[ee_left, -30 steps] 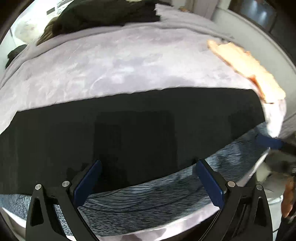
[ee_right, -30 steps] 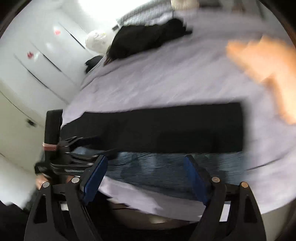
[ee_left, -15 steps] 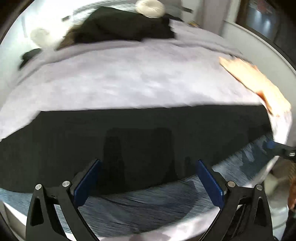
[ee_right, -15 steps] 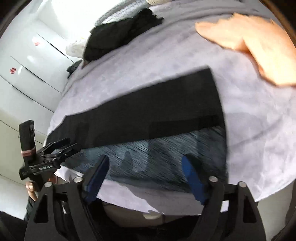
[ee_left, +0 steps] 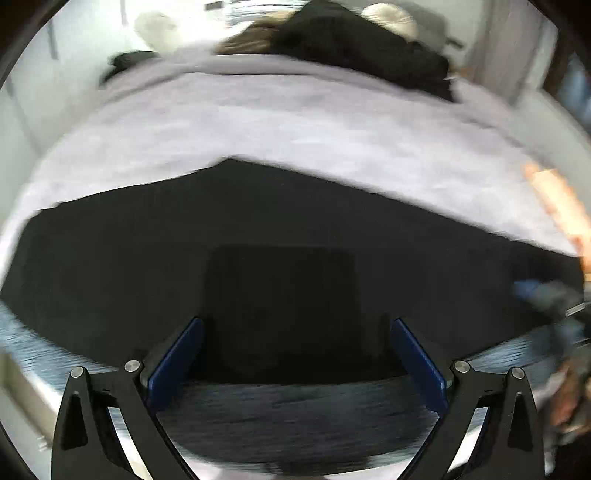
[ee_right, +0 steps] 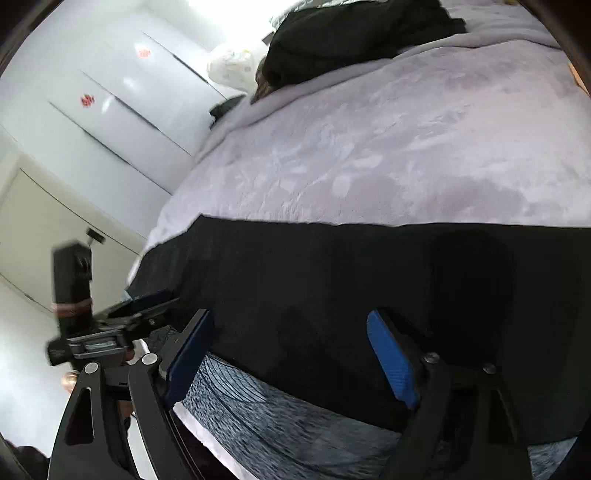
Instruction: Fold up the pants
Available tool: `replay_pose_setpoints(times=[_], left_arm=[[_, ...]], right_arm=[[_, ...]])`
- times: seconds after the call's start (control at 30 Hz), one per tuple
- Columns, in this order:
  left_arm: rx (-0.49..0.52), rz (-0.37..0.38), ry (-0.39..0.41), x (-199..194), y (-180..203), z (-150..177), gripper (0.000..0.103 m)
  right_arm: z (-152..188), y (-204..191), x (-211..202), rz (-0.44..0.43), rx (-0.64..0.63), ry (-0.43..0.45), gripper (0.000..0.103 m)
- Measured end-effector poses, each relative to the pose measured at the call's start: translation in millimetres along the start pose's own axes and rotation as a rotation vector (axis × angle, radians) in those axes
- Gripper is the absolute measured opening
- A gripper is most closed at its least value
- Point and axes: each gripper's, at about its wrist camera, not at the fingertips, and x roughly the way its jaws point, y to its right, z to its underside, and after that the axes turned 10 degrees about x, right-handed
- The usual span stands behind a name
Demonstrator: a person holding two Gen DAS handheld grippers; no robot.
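Black pants [ee_left: 280, 236] lie flat in a long strip across the near edge of a bed; they also show in the right wrist view [ee_right: 369, 273]. My left gripper [ee_left: 295, 350] is open and empty, its blue pads over the pants' near edge. My right gripper [ee_right: 291, 354] is open and empty above the pants' near edge. The left gripper also shows in the right wrist view [ee_right: 147, 306] at the pants' left end. The right gripper shows blurred at the far right of the left wrist view [ee_left: 546, 295].
A lilac bedspread [ee_right: 388, 147] covers the bed. A blue-grey striped sheet [ee_right: 280, 424] lies under the pants at the bed's edge. A heap of dark clothes [ee_right: 351, 33] lies at the far end. White wardrobe doors [ee_right: 110, 110] stand left. An orange cloth [ee_left: 561, 199] lies right.
Both grippers have moved closer to the pants and down toward them. The left view has swung left, the right view too, so the orange cloth has nearly left it. Both stay open.
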Motion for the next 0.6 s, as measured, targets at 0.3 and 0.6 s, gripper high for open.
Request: replay_pose_setpoints(times=[0.3,0.6], left_arm=[[-0.089,-0.064,0.023,11,-23,17,0.103],[-0.121,-0.085,0.045,18,-16,19,0.103]], right_arm=[[16,21,-37,0.292,-0.043,0.083,0.087],[38,-6,-12,0.564,-0.179,0.12,0.103]])
